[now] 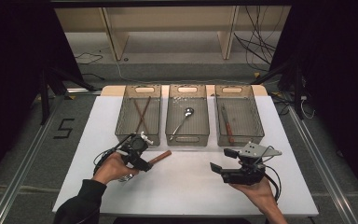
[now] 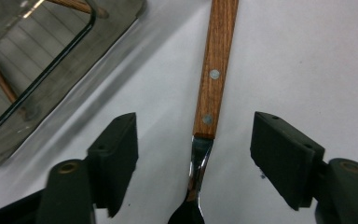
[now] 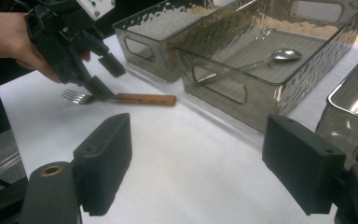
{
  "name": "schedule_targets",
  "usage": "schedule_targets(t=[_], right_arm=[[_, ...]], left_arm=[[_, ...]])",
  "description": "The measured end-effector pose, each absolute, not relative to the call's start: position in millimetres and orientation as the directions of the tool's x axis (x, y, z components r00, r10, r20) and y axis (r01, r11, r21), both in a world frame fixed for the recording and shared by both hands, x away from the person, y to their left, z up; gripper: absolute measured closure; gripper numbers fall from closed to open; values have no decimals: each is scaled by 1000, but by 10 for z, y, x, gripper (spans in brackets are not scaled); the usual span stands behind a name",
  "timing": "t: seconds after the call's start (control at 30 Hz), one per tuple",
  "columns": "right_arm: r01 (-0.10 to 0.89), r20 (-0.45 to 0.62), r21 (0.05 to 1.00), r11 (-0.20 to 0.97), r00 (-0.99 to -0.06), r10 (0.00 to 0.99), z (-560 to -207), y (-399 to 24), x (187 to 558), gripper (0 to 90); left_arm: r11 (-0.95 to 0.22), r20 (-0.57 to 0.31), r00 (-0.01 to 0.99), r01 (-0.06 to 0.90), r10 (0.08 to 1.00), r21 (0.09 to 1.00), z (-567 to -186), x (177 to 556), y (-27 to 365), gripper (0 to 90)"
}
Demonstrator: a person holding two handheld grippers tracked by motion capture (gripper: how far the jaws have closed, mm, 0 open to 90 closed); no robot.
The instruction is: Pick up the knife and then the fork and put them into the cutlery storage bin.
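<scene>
Floor [image 1: 23, 140]: grey, marked with a black "5" [image 1: 63, 128].
Furniture: light wooden frame [image 1: 168, 28] beyond the white table [image 1: 191, 186].
Cables [image 1: 256, 42]: loose on the floor, far right.
Sides: dark, possibly black curtains [image 1: 9, 70].

My left gripper [image 1: 142, 154] works close against the near wall of the left bin [image 1: 139, 114], which blocks any push forward there. The wooden-handled fork [image 1: 158, 158] lies flat on the white table [image 1: 186, 182] just short of the bins. Between it and my right gripper [image 1: 223, 161] I see bare tabletop, open for passing. The middle bin [image 1: 187, 114] and right bin [image 1: 238, 114] wall off the far side.
</scene>
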State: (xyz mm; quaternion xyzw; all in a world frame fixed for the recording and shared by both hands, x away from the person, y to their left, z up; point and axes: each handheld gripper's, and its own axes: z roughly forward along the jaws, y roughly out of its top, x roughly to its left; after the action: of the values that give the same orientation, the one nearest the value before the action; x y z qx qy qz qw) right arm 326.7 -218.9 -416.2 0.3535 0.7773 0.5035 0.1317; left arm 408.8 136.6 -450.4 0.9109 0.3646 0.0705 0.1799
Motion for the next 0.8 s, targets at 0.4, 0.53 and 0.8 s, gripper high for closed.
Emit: schedule_targets(t=[0.4,0.53,0.8], right_arm=[[418,151,873,250,-720,677,-4175,-2182,3266,251],[418,150,873,251,-720,678,-4176,-2183,3266,252],[418,153,875,245,-719,678,-4172,-2194,3267,254]], left_arm=[[-710,-6,756,618,655,338,-4580,4146,1283,546],[-730,4,769,605,639,319,-4592,4152,1254,596],[-741,-1,779,598,627,304,-4630,4157,1216,663]])
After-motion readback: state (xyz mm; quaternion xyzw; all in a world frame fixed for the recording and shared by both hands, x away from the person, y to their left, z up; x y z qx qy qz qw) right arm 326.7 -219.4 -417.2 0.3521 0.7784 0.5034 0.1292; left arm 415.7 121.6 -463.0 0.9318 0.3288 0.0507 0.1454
